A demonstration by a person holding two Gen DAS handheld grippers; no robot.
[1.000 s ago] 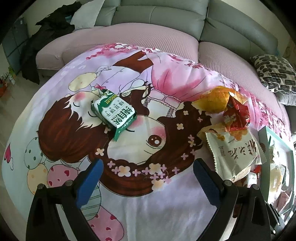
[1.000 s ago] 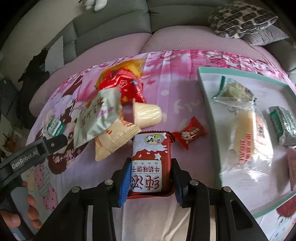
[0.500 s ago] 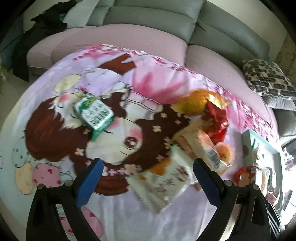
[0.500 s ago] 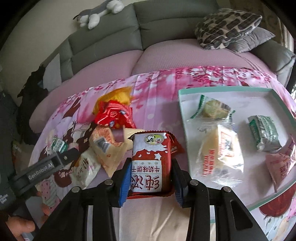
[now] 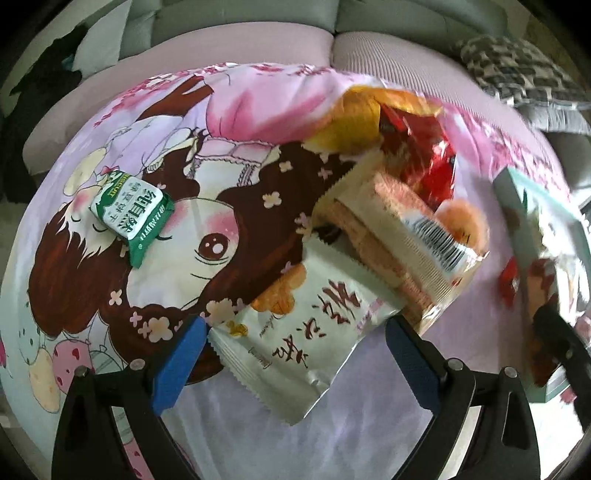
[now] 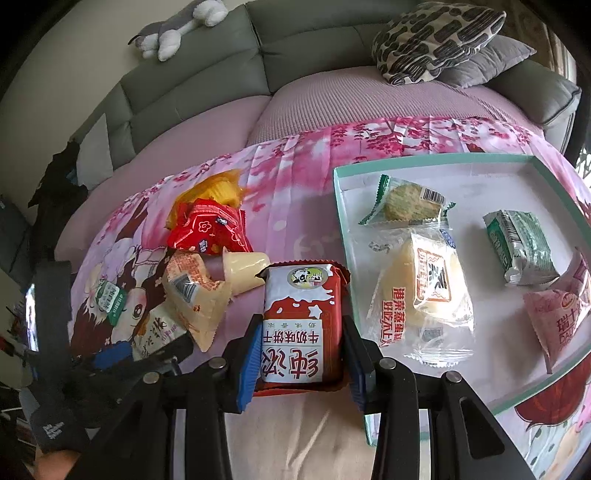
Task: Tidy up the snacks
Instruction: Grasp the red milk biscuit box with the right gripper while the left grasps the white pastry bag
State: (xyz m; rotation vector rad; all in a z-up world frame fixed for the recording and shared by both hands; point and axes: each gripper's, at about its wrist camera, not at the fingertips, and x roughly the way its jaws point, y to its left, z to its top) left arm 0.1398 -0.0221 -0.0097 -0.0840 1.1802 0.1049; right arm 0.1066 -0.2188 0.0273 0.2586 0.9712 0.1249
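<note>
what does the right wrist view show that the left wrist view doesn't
Only the right wrist view: the red milk-biscuit pack clamped in the right gripper, the snacks lying in the tray, and a plush toy on the sofa back.
Only the left wrist view: the left gripper open around the pale green packet.
Both: the small green packet, the red wrapper and the tray.

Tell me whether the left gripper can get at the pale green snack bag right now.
Probably yes. The left gripper is open, and the pale green snack bag lies between its fingers with nothing on its near end; only its far end is tucked under the wafer pack.
</note>
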